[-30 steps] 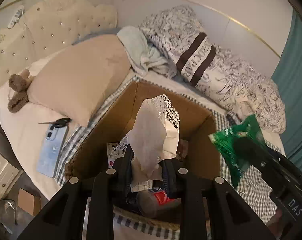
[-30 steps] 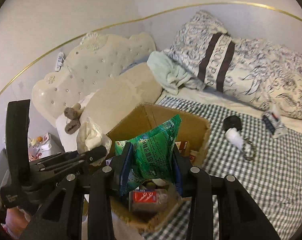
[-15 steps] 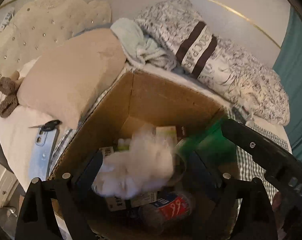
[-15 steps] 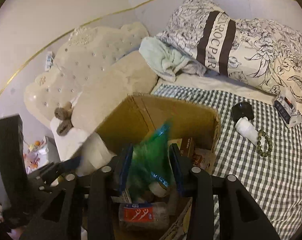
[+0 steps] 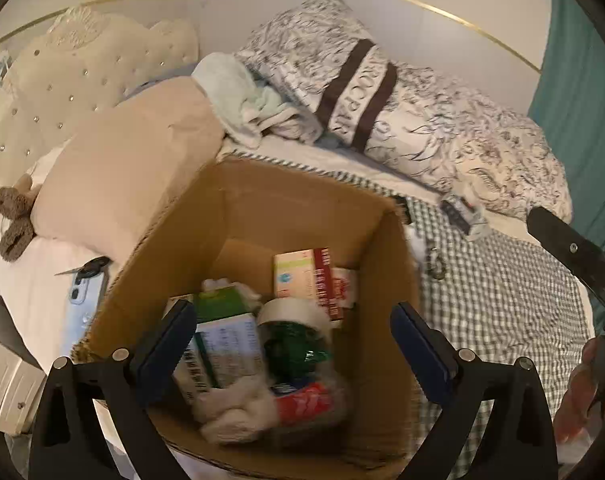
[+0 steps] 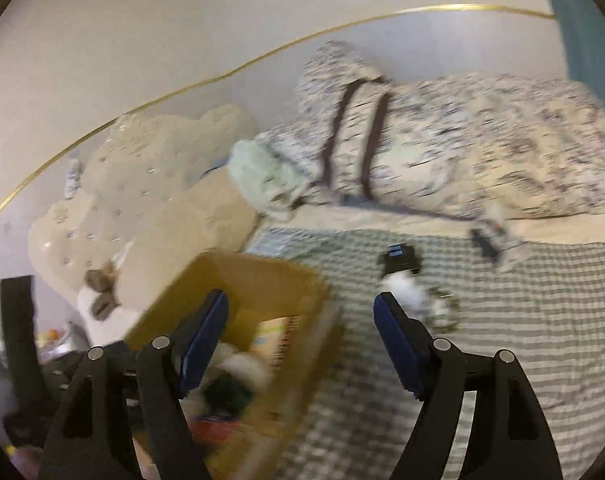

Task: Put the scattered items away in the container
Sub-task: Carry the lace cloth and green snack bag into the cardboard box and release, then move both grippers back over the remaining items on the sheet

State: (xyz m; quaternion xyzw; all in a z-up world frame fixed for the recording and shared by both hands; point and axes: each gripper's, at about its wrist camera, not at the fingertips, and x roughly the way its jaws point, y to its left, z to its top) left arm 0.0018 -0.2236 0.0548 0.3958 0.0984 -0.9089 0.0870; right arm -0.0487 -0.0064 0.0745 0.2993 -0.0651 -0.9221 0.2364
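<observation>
Left wrist view: the left gripper (image 5: 292, 332) hangs over the cardboard box (image 5: 262, 216) at lower centre, its jaws having just been opening and now spread wide with nothing between them. In the box lie a crumpled white cloth (image 5: 234, 412), a green packet (image 5: 294, 348), a roll of tape (image 5: 294, 312), cartons and a red-labelled bottle (image 5: 306, 400); the box looks roughly half full. Left of the box, on the white sheet, a phone (image 5: 82, 304) and scissors (image 5: 86, 268) lie unpacked. At right of the box, on the checked blanket (image 5: 502, 300), small items remain, too small to name here. Right wrist view: the frame is blurred. The right gripper (image 6: 300, 344) sits at lower centre, above the right rim of the box; its jaws have just been opening and stand apart, empty. Right of the box, at centre frame, a black cap (image 6: 398, 258), a white bottle (image 6: 406, 292) and a bead bracelet (image 6: 446, 308) lie on the blanket, with a small tube (image 6: 490, 240) further right near the patterned quilt (image 6: 482, 140). Judged from this, the cloth and packet are stowed, and at least six items are left to collect.
</observation>
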